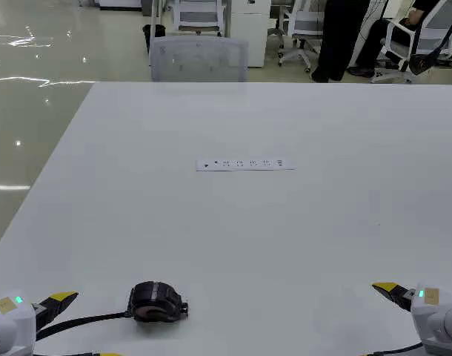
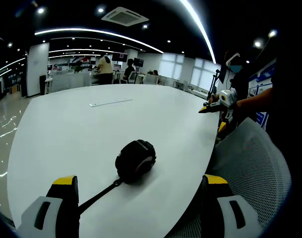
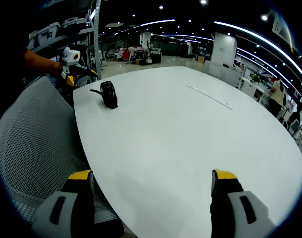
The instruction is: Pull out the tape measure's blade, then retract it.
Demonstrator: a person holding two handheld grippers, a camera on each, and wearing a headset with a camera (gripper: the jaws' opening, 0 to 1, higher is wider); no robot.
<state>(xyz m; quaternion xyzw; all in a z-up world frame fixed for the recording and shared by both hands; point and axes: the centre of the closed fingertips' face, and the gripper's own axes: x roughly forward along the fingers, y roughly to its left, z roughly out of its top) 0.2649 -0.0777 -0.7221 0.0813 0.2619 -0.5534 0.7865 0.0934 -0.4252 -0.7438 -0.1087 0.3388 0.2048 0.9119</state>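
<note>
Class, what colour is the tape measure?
The tape measure is black, clearest in the left gripper view.

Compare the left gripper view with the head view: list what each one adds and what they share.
Left gripper view adds ceiling lights, a ceiling vent and a mesh chair back beside the table. Head view adds the green lamp on the left tongs' body and the dark marks along the flat strip. Both show the tape measure, its black strap and the table.

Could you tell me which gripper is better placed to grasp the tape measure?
Left: the tape measure lies just ahead of the open left gripper; the right gripper is far off.
</note>
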